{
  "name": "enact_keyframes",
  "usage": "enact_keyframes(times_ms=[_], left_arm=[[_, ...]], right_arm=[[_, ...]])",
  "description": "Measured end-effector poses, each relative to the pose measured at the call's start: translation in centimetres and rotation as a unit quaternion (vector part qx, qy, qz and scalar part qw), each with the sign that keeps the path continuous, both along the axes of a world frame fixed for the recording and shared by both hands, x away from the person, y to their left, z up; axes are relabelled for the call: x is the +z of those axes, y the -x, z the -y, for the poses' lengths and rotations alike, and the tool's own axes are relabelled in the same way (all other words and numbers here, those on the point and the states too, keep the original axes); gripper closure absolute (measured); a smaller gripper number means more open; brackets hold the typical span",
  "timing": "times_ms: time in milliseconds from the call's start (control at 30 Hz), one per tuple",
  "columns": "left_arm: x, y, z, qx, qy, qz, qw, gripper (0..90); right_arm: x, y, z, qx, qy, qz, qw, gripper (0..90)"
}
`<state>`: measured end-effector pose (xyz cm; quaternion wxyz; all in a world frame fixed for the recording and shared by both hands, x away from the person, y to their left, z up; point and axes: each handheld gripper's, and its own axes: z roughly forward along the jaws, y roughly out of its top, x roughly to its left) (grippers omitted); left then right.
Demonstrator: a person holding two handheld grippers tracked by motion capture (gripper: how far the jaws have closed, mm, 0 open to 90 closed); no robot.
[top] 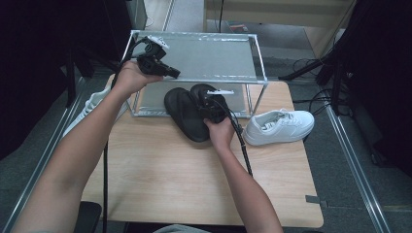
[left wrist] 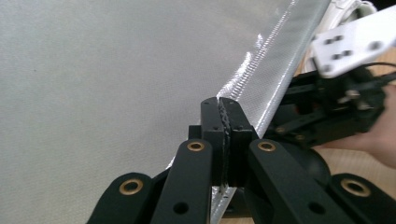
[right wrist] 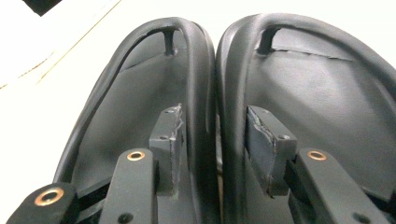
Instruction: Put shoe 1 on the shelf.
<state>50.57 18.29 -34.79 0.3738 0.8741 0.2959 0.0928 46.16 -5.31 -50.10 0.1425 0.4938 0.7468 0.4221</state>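
Two black sandals (top: pixel 184 114) lie side by side on the wooden table (top: pixel 165 179), their far ends reaching into the lower level of a metal rack (top: pixel 209 56). My right gripper (top: pixel 203 97) is down on them. In the right gripper view its jaws (right wrist: pixel 212 121) straddle the touching inner rims of the left sandal (right wrist: pixel 126 102) and the right sandal (right wrist: pixel 322 93), and the pads stand just off those rims. My left gripper (top: pixel 174 74) hovers over the rack's front left corner. It is shut and empty (left wrist: pixel 223 105), above the mesh shelf (left wrist: pixel 93 93).
A white sneaker (top: pixel 279 126) lies on the table to the right of the rack's front. Another white shoe (top: pixel 92 104) sits at the table's left edge under my left forearm. The table's near half is bare wood. Cables and stands ring the table.
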Motion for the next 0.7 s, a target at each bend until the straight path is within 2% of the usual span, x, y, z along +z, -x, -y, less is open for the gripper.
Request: enact_keyframes(times_ms=[167, 333, 433, 500, 700], left_arm=[[-0.1, -0.1, 0.0, 0.002, 0.002, 0.001, 1.0, 90.0], [-0.2, -0.2, -0.1, 0.006, 0.003, 0.003, 1.0, 90.0], [-0.3, -0.3, -0.2, 0.009, 0.008, -0.001, 0.9999, 90.0], [-0.3, -0.4, -0.3, 0.01, 0.012, -0.005, 0.9999, 90.0], [-0.4, -0.4, -0.4, 0.009, 0.017, -0.006, 0.9998, 90.0]], right_arm=[[0.7, 2.0, 1.2, 0.002, 0.004, 0.019, 0.9998, 66.1], [1.7, 3.7, 2.3, 0.023, 0.008, 0.032, 0.9992, 76.7], [2.1, 4.8, 2.9, 0.046, 0.01, 0.029, 0.9985, 84.8], [2.0, 5.5, 3.4, 0.063, -0.003, 0.019, 0.9978, 90.0], [1.2, 7.3, 4.5, 0.089, 0.001, 0.011, 0.996, 90.0]])
